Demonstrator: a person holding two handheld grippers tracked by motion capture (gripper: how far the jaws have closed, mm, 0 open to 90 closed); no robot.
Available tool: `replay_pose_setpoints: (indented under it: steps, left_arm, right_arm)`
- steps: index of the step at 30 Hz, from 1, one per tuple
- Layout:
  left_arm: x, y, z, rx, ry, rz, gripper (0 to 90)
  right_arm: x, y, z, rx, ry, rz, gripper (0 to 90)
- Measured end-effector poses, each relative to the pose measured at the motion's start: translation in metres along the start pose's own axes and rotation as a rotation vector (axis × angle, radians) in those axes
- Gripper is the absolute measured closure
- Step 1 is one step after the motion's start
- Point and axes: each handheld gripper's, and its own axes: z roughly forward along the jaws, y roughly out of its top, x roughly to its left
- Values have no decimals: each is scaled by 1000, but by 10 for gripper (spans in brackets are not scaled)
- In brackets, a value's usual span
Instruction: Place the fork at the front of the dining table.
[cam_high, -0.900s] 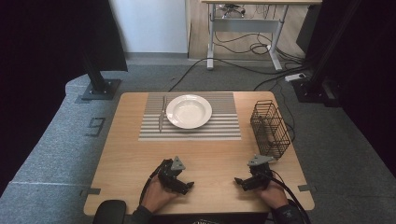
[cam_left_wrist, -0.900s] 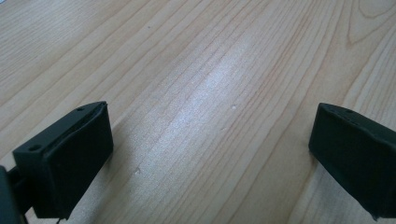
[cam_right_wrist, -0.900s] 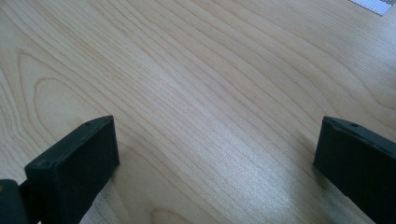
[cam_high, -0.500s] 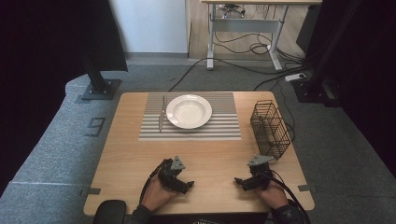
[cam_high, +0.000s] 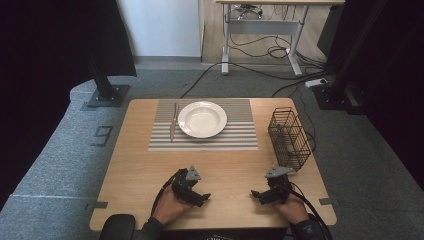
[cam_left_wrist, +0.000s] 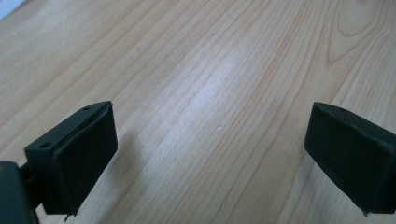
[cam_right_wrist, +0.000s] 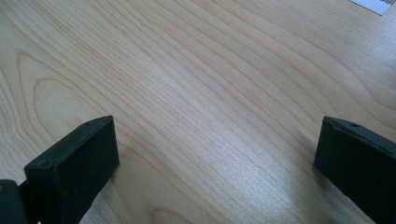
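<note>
Both hands rest near the front edge of the wooden table (cam_high: 140, 165). My left gripper (cam_high: 200, 198) lies at the front left with its jaws wide apart and nothing between them. My right gripper (cam_high: 258, 195) lies at the front right, also open and empty. In the left gripper view the left gripper (cam_left_wrist: 210, 149) looks down on bare wood, and the right gripper (cam_right_wrist: 217, 158) does the same in its own view. A white plate (cam_high: 202, 119) sits on a grey striped placemat (cam_high: 240, 137) at the back, with a knife (cam_high: 173, 124) just left of it.
A black wire basket (cam_high: 288, 138) stands at the table's right edge, a little beyond my right gripper. Black stands rise from the grey carpet beside the table. A desk with trailing cables (cam_high: 260, 50) is at the far back.
</note>
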Motion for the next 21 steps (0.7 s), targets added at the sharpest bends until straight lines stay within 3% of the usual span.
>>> replay_pose_setpoints:
  steps: [12, 21]
  left_arm:
    - [4, 27, -8, -18, -35, -11, 55]
    - [2, 53, -9, -27, -47, 15, 59]
  right_arm:
    - [0, 0, 0, 0, -1, 0, 0]
    - [0, 0, 0, 0, 0, 0, 0]
